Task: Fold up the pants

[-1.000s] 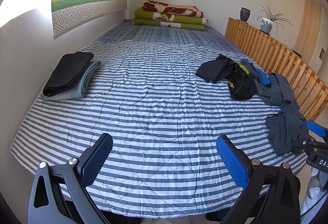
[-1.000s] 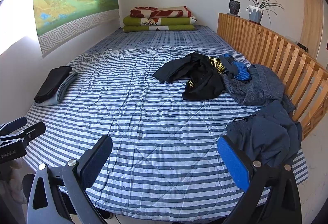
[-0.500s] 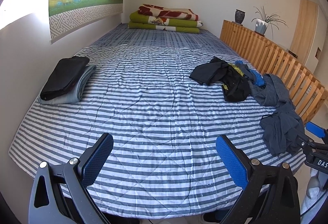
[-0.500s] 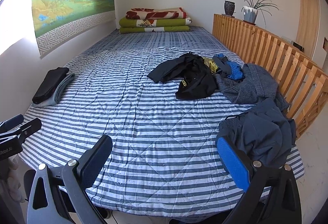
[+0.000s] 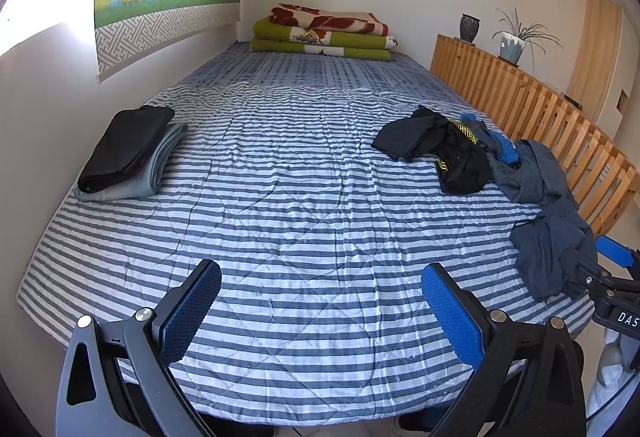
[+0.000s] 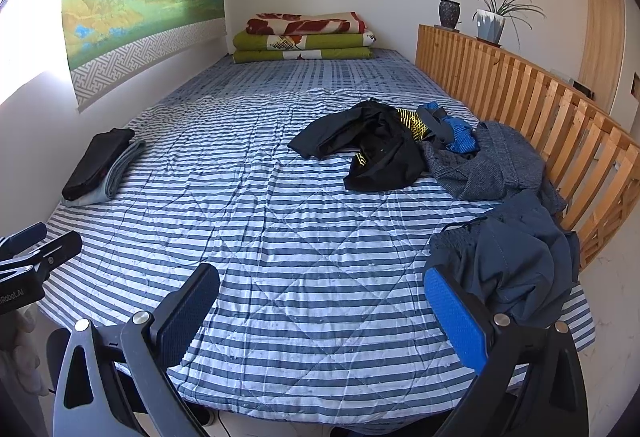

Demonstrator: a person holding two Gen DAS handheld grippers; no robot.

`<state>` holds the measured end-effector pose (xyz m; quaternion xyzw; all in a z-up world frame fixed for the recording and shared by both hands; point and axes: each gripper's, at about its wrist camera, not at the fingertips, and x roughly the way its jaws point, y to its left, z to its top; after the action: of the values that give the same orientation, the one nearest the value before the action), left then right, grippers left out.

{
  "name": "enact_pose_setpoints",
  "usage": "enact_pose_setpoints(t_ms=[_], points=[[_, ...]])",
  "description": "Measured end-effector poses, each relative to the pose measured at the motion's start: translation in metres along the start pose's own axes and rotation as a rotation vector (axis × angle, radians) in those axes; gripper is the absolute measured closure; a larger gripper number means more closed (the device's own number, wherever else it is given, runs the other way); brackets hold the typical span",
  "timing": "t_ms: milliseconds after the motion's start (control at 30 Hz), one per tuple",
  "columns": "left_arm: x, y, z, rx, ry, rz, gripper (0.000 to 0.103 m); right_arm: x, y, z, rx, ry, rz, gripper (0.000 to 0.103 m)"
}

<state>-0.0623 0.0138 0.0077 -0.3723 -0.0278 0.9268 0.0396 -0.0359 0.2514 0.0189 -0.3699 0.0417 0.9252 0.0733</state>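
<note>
Unfolded clothes lie in a heap on the bed's right side: dark blue pants (image 6: pixel 516 257) nearest the foot, a grey garment (image 6: pixel 488 169) behind them, and black pants with yellow print (image 6: pixel 380 153) further in. The blue pants (image 5: pixel 552 249) also show in the left wrist view. Two folded garments, black on grey (image 5: pixel 128 149), are stacked at the left edge; this stack (image 6: pixel 100 165) shows in both views. My left gripper (image 5: pixel 320 309) is open and empty above the bed's foot. My right gripper (image 6: pixel 320 313) is open and empty too, its right finger close to the blue pants.
The striped quilt (image 5: pixel 304 205) covers a wide bed. A wooden slatted rail (image 6: pixel 532 117) runs along the right side, with a vase (image 6: pixel 449 12) and a potted plant (image 6: pixel 490 22) on top. Folded blankets (image 6: pixel 304 37) sit at the head. A wall bounds the left side.
Both grippers have drawn back and risen slightly from the bed, so more of the foot edge shows. Nothing on the bed has moved; both stay open.
</note>
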Motion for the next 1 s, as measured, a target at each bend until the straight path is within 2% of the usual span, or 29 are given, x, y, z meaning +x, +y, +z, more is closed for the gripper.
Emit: enact_pose_setpoints(t_ms=[567, 1000], points=[[0.01, 0.002, 0.003, 0.001, 0.01, 0.005, 0.001, 0.009, -0.006, -0.001, 0.008, 0.01, -0.009, 0.002], [0.034, -0.016, 0.01, 0.039, 0.039, -0.013, 0.001, 0.043, -0.081, 0.008, 0.101, 0.045, -0.104, 0.002]])
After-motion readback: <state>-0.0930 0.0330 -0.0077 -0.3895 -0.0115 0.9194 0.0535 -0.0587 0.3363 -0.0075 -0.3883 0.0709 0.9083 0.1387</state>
